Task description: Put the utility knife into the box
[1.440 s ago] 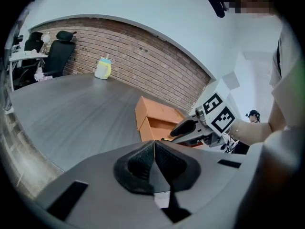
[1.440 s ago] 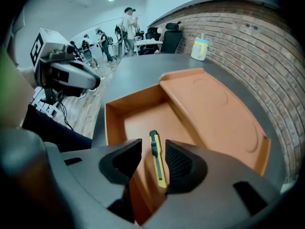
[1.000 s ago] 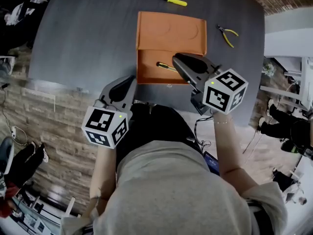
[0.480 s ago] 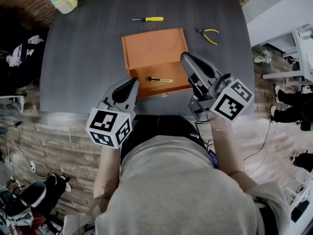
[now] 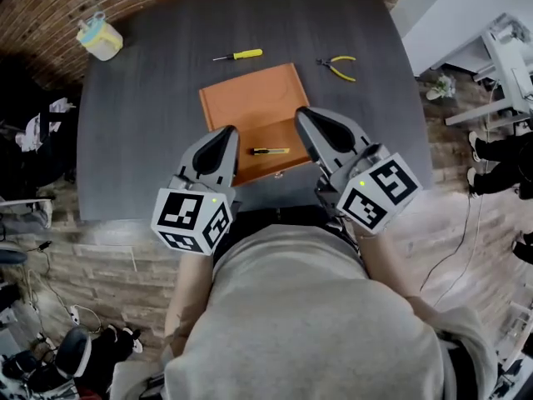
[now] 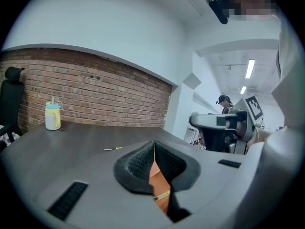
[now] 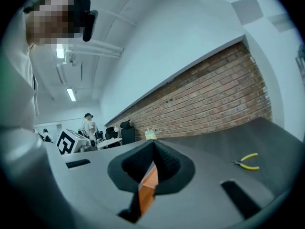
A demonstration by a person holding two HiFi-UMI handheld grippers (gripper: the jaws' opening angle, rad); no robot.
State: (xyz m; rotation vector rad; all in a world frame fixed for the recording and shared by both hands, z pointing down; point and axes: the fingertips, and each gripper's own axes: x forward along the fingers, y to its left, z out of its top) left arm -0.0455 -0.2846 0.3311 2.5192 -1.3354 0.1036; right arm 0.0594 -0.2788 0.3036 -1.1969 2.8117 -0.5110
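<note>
The left claw (image 5: pixel 223 136) hovers near the table (image 5: pixel 141 123) edge, pinched together and empty. The utility knife (image 5: pixel 271 151) already lies inside the open orange box (image 5: pixel 250 98), so the placing looks done; at most the lid may need closing. The right claw (image 5: pixel 305 117) is likewise fully closed, gripping nothing.

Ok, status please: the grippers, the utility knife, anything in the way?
Fingers shut, nothing held: left gripper, right gripper. In the open orange box: utility knife. Nothing in the way.
</note>
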